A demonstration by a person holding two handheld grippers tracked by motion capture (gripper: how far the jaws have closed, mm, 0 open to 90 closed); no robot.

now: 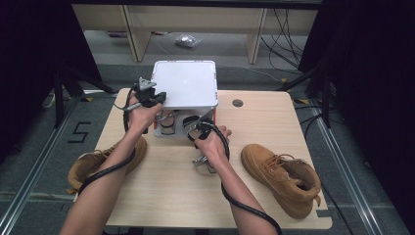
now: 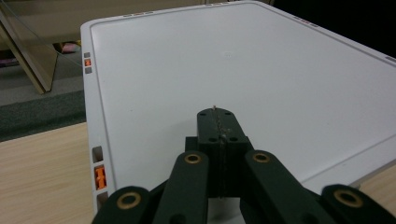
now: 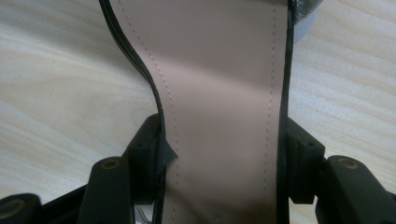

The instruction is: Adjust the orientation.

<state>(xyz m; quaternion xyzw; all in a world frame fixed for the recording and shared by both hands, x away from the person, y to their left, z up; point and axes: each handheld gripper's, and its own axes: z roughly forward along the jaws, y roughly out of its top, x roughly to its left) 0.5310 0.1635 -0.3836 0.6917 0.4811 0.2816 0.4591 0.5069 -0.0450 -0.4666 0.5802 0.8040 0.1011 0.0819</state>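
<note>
A white flat-topped box [image 1: 185,83] stands at the far middle of the wooden table [image 1: 171,186]. My left gripper [image 1: 155,98] rests shut on the box's near left corner, its closed jaws [image 2: 219,126] lying on the white top [image 2: 243,65] with nothing between them. Under the box's front edge lie two dark sandals, one at the left [image 1: 167,123]. My right gripper [image 1: 201,131] is shut on the other sandal [image 1: 192,121]. In the right gripper view its pads [image 3: 303,154] press on both black edges of the pink insole [image 3: 219,70], just above the tabletop.
A tan lace-up boot [image 1: 284,176] lies on the right of the table and another tan boot [image 1: 100,164] at the left edge under my left forearm. A round cable hole [image 1: 238,103] sits right of the box. Shelving and cables stand beyond the table.
</note>
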